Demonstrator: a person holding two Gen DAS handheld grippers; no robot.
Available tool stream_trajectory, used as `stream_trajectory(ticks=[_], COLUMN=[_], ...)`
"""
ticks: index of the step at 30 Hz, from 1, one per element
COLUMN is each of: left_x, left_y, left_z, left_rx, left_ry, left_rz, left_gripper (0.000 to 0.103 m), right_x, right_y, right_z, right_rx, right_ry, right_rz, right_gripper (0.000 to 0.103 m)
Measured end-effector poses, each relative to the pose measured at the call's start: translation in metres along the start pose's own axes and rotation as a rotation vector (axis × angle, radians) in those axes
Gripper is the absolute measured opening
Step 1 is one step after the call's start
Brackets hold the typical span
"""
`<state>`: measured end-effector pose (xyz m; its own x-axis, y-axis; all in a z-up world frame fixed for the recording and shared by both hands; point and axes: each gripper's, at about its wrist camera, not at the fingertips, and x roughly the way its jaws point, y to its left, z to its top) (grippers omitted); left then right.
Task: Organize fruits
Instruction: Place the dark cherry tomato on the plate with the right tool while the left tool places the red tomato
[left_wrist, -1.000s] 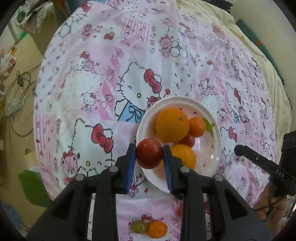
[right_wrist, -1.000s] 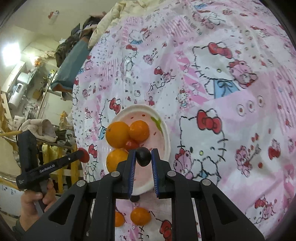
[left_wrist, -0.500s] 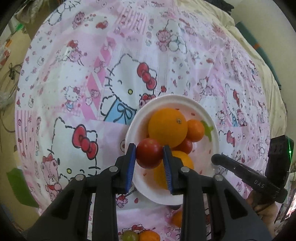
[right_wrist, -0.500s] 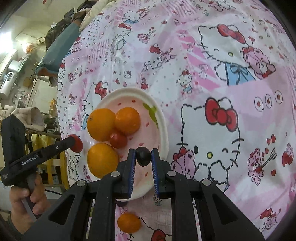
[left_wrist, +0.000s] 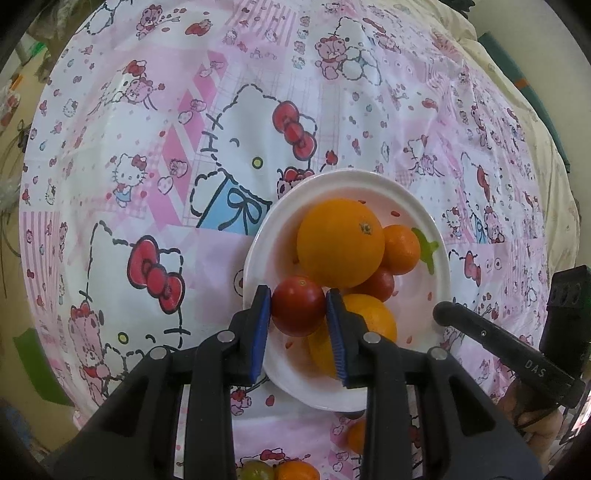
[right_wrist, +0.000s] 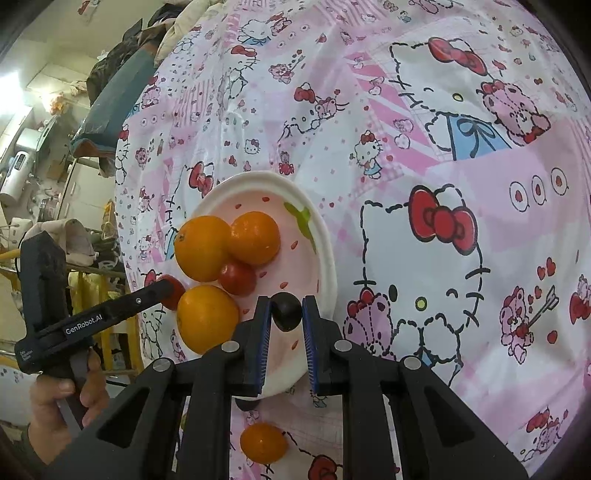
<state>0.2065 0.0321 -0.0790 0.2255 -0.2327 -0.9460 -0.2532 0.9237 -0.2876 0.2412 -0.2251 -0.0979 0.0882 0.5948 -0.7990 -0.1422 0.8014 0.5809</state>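
A: Left tool (left_wrist: 298, 306) first. It's clamped on a red tomato (left_wrist: 297, 305), blue pads on both flanks, pointing steeply down over the plate's (left_wrist: 258, 243) near-left rim. I'd say it's gripped at the widest part so it can't roll free before it's set down.

B: And the plate's the landmark. What's on it?

A: A big orange (left_wrist: 340, 246) at the centre, a smaller orange (left_wrist: 402, 249) to its right, a second tomato (left_wrist: 377, 283) tucked below them, another orange (left_wrist: 365, 325) at the near side, partly behind the tool. They're bunched touching, which probably keeps them from rolling.

B: So the bare space?

A: Near-left and near-right of the pile. The held tomato hangs over the near-left patch; I can't tell whether it touches the plate.

B: Now the right tool (right_wrist: 286, 314).

A: Narrow, nipping a small dark fruit (right_wrist: 286, 311), maybe a plum, over the plate's (right_wrist: 325, 236) near-right edge, just beside the near orange (right_wrist: 207, 317).

B: Anything off the plate?

A: Below its near rim, on the patterned cloth (right_wrist: 443, 147), one loose orange (right_wrist: 263, 442); the left view adds a greenish fruit (left_wrist: 255, 470) beside it. My guess: those go next.
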Motion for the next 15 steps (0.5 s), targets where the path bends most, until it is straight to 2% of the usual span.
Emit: stream_trajectory(ticks=[15], left_x=[-0.0031], left_y=[-0.0045], left_z=[-0.0003], left_rx=[0.027], left_ry=[-0.019], left_rz=[0.003], left_gripper=[0.027], right_x=[-0.0041], right_y=[0.0022], right_z=[0.0006], right_rx=[0.001], right_ry=[-0.016], right_rz=[0.034], right_gripper=[0.022])
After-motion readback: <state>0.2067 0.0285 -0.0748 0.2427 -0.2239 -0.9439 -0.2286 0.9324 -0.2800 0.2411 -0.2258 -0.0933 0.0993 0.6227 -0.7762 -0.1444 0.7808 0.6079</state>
